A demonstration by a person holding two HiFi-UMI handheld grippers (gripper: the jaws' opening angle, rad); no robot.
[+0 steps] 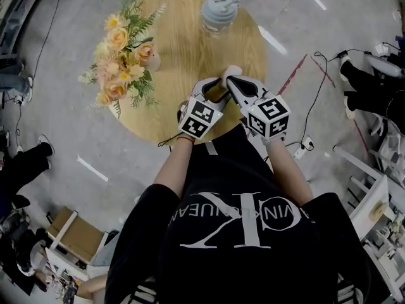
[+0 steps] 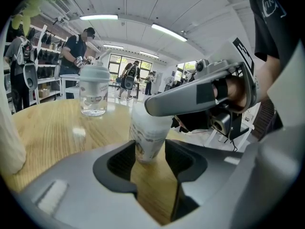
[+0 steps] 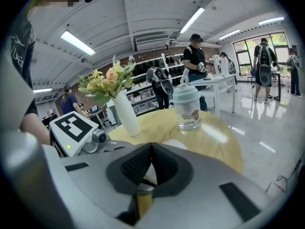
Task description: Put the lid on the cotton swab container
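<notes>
The cotton swab container (image 2: 148,138), a white labelled cylinder, stands on the round wooden table (image 1: 183,62) near its front edge. My left gripper (image 2: 150,152) is shut on its lower body, one pad on each side. My right gripper (image 2: 190,99) is shut with nothing between its pads and lies across the top of the container, hiding the rim and lid from the left gripper view. In the head view both grippers (image 1: 217,86) (image 1: 233,81) meet at a pale round top (image 1: 231,70). In the right gripper view the shut jaws (image 3: 151,149) cover most of that white top (image 3: 178,145).
A clear jar with a grey-blue lid (image 1: 218,11) stands at the table's far side. A white vase of orange flowers (image 1: 123,49) is at the left edge. People and shelves stand beyond the table (image 3: 195,56). Cables lie on the floor at the right (image 1: 316,94).
</notes>
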